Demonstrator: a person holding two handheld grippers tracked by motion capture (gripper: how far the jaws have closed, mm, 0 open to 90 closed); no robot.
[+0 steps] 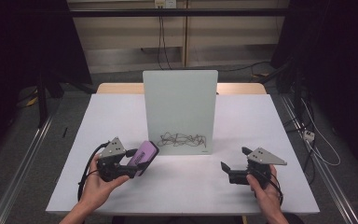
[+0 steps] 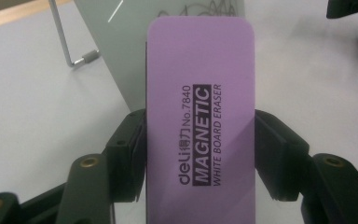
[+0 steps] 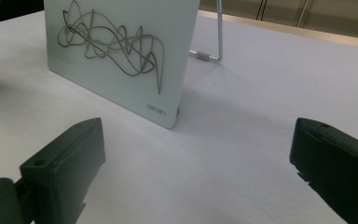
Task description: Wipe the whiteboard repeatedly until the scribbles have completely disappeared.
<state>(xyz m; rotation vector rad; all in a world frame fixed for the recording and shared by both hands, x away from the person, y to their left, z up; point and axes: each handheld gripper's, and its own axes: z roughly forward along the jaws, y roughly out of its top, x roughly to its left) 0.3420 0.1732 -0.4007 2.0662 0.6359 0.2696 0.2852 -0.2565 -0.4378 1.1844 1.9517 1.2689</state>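
A small whiteboard (image 1: 180, 109) stands upright on its wire stand in the middle of the table, with a dark scribble (image 1: 182, 139) near its bottom edge. My left gripper (image 1: 137, 163) is shut on a purple magnetic whiteboard eraser (image 1: 145, 156), held just left of the board's lower corner. In the left gripper view the eraser (image 2: 200, 121) sits clamped between both black jaws, label facing the camera. My right gripper (image 1: 235, 163) rests open on the table to the board's right. In the right gripper view the scribble (image 3: 114, 44) lies ahead, between the wide-apart jaws.
The white table (image 1: 121, 116) has bare surface on both sides of the board. The board's wire stand (image 3: 213, 44) sticks out behind it. Beyond the table are a wooden edge (image 1: 119, 87), dark floor, metal rails and cables (image 1: 317, 140).
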